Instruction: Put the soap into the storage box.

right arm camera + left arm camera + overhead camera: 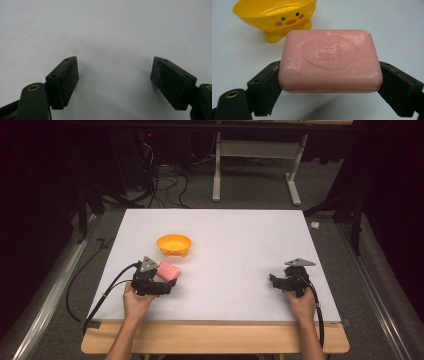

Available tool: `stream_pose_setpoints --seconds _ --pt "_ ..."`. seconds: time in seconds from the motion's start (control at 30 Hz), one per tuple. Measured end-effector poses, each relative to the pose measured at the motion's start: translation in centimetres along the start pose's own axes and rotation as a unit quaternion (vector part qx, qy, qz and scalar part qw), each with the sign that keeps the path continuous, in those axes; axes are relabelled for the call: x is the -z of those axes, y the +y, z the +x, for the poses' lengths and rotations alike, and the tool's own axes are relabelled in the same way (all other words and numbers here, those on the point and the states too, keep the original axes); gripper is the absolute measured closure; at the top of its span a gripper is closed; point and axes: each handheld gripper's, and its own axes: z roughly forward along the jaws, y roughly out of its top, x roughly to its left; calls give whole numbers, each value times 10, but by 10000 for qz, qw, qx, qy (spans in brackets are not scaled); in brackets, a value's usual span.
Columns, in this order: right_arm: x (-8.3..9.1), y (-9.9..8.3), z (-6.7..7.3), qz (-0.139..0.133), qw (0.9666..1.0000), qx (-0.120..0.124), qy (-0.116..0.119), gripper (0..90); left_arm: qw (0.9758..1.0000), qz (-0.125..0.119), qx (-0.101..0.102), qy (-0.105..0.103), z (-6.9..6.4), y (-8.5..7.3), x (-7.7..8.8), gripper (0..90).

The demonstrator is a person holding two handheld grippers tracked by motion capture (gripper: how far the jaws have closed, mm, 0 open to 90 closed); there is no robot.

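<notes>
A pink bar of soap point(329, 61) with an embossed stamp is clamped between the jaws of my left gripper point(329, 85), held a little above the white table, with its shadow below. In the high view the soap point(168, 270) sits at the tip of the left gripper point(161, 281) at the table's front left. Just beyond it stands a yellow duck-faced bowl point(174, 244), upright and apart from the soap; the left gripper view shows the bowl point(275, 17) at the upper left. My right gripper point(274, 281) rests at the front right, jaws spread wide point(115, 77) over bare table.
The white table point(240, 245) has a wooden front edge point(215, 342). Cables point(107, 292) trail from each gripper off the near side. Beyond the far edge stand a metal frame point(255, 165) and tangled cords on the floor.
</notes>
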Motion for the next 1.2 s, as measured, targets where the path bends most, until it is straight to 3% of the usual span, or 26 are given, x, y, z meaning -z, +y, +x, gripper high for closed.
stream_pose_setpoints --seconds 0.43,0.63,1.2 --pt "0 0 0 0 10000 0 1 228 9993 -96 345 81 2 9 9 137" --pt "0 0 0 0 10000 1 -2 228 9991 -23 351 243 1 18 10 137" --pt "0 0 0 -2 10000 -1 2 228 9974 16 614 387 2 45 7 137"
